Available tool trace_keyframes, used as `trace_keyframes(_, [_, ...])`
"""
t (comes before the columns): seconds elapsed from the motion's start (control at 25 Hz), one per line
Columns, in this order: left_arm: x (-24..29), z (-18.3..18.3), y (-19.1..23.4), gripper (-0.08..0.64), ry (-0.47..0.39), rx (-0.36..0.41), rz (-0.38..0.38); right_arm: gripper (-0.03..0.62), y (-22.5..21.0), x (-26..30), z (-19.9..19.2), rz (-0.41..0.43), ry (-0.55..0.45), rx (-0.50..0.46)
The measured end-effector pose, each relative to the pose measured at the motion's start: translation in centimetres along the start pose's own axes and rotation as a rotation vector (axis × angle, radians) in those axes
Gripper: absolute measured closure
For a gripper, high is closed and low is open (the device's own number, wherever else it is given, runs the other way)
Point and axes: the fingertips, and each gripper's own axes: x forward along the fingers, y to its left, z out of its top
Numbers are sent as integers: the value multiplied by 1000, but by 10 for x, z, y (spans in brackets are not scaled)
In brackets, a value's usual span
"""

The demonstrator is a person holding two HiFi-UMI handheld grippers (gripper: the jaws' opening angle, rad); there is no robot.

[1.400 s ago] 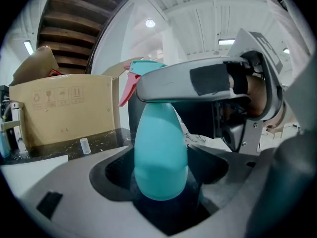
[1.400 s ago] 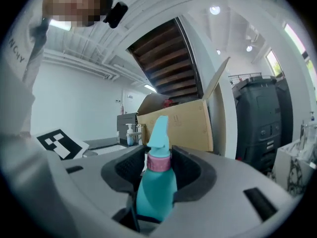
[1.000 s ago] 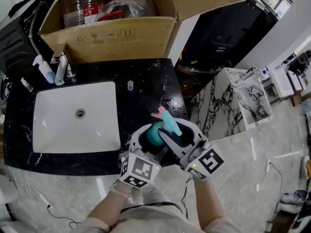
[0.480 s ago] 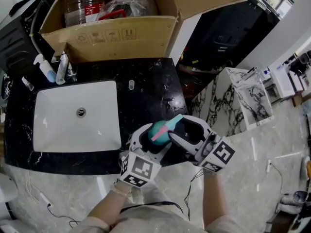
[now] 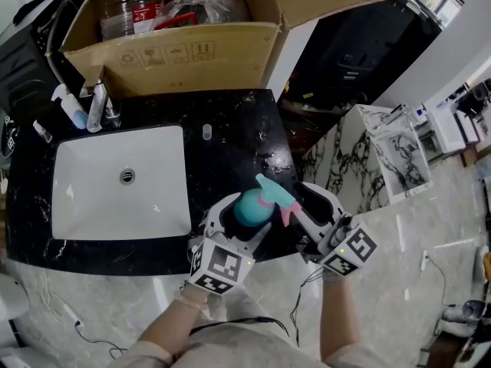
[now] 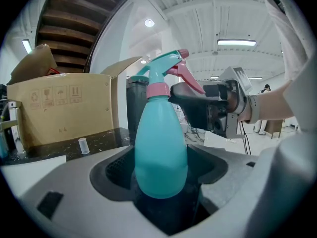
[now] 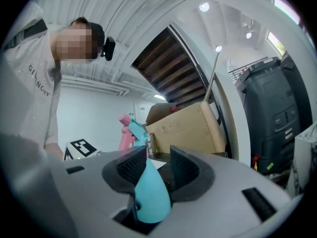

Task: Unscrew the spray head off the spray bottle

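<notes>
A teal spray bottle (image 5: 247,207) stands upright between the jaws of my left gripper (image 5: 244,222), which is shut on its body (image 6: 161,148) over the counter's front edge. Its teal spray head (image 5: 276,192) has a pink trigger and a pink collar (image 6: 157,90). My right gripper (image 5: 295,205) comes in level from the right. Its jaws have just been closing, and its pads sit against the neck at the collar. In the right gripper view the bottle's tapering neck (image 7: 148,192) runs up between the two pads of that gripper (image 7: 158,167), with the head (image 7: 131,130) beyond.
A white sink (image 5: 77,217) is set in the black counter (image 5: 238,129). An open cardboard box (image 5: 184,56) with plastic bottles stands behind it. Small bottles (image 5: 73,113) stand at the back left, a clear vial (image 5: 205,134) behind the sink. A black bin (image 5: 360,44) is at the right.
The spray head has turned on the bottle: the pink trigger swung from the far left side round to the near right. My right gripper shifted to the right. The left gripper kept still.
</notes>
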Motion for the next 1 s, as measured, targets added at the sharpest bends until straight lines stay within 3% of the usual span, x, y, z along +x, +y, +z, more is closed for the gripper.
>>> trace_keyframes(0.2, [0,0,-1,224,-1,-2,-1,456,12,-33,28,-70,-134,19])
trace_keyframes(0.28, [0,0,-1,224,-3,-3,-1,502,39,-37,39,7,-174,31])
trace_keyframes(0.4, [0,0,0,224,-2,-5,2,518,80,-19,34,122,-94,34])
trace_keyframes(0.56, [0,-1,0,224,0,-7,4,517,83,2,7,38,57,57])
trace_keyframes(0.8, [0,-1,0,225,-2,-8,7,446,51,0,-4,-127,114,39])
trace_keyframes(1.0, [0,-1,0,225,-2,-10,10,386,32,20,-8,-146,155,35])
